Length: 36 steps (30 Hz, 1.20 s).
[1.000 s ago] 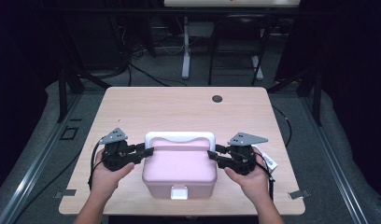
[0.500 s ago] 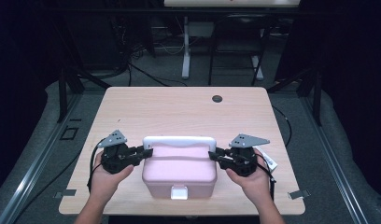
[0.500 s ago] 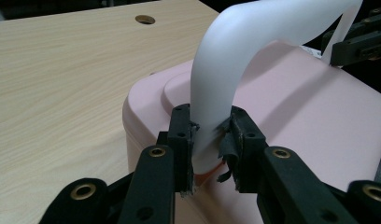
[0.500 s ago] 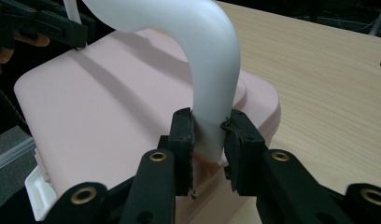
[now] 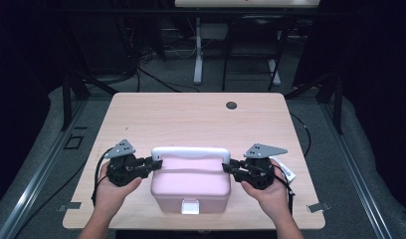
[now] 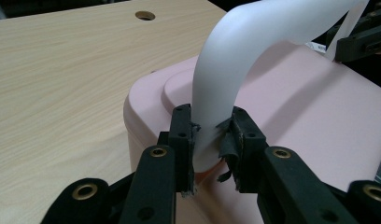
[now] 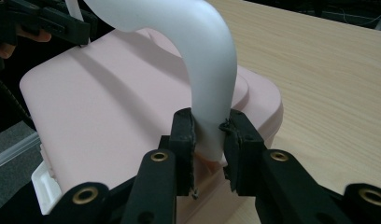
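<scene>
The pink box [image 5: 191, 186] sits on the near half of the wooden table [image 5: 191, 119], close to the front edge and roughly centred between the person's hands, with a small white latch [image 5: 190, 206] facing the person. Its white handle [image 5: 190, 152] arches over the lid from one short side to the other and appears raised rather than folded flat. The left gripper [image 6: 212, 140] is clamped on the handle's left leg just above where it meets the lid; in the left gripper view both jaws press flat against the white plastic, with frayed pad material visible at the contact. The right gripper [image 7: 208, 135] is clamped likewise on the handle's right leg, low down near its root. The symmetrical hold at both ends is judged deliberate: gripping low on each leg keeps the load balanced and prevents the box from swinging or tipping, as would suit lifting or carrying it level. The box's base appears to rest on the table, though contact underneath cannot be confirmed. Both hands come in from the front edge, one at each side of the box. Farther off, a round cable hole [image 5: 231, 105] lies near the table's far edge, well apart from the work.
</scene>
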Available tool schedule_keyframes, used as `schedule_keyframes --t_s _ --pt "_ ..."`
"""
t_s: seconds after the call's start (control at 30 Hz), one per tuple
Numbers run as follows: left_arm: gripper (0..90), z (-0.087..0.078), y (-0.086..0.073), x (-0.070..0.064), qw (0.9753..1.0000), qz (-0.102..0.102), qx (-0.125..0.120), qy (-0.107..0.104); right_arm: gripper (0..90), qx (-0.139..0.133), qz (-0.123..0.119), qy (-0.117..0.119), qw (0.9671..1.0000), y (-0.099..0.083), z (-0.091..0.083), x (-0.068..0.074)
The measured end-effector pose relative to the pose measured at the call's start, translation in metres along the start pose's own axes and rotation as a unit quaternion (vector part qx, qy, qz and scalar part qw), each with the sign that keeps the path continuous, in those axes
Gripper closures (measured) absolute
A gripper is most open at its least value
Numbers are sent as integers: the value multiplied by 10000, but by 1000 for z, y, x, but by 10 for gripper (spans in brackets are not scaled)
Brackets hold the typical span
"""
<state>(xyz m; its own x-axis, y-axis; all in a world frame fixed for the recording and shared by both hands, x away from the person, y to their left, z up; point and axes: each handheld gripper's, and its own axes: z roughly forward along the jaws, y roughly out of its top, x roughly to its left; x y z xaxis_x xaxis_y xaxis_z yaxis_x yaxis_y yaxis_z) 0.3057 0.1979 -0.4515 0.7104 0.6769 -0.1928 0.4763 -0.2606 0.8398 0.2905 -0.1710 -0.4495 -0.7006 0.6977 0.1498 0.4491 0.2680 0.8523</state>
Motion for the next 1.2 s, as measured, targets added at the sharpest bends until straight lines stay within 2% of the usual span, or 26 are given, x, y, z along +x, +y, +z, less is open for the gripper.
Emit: schedule_keyframes --t_s 0.2,0.63,0.93,1.13,1.2 --pt "737 -2 1 -1 10000 12 -37 -13 740 -8 -10 14 10000 1 -1 1" --pt "735 -7 5 -1 9998 -20 -190 -37 740 -216 67 93 9997 4 -5 1" --pt "700 -9 5 0 9996 -125 -223 -121 741 -251 107 127 9995 5 -4 -1" --pt "681 -16 4 -1 9997 -70 -242 -7 742 -269 107 129 9995 6 -5 -1" --pt "682 -24 4 -1 9996 -45 -246 87 742 -300 78 112 9995 8 -6 -1"
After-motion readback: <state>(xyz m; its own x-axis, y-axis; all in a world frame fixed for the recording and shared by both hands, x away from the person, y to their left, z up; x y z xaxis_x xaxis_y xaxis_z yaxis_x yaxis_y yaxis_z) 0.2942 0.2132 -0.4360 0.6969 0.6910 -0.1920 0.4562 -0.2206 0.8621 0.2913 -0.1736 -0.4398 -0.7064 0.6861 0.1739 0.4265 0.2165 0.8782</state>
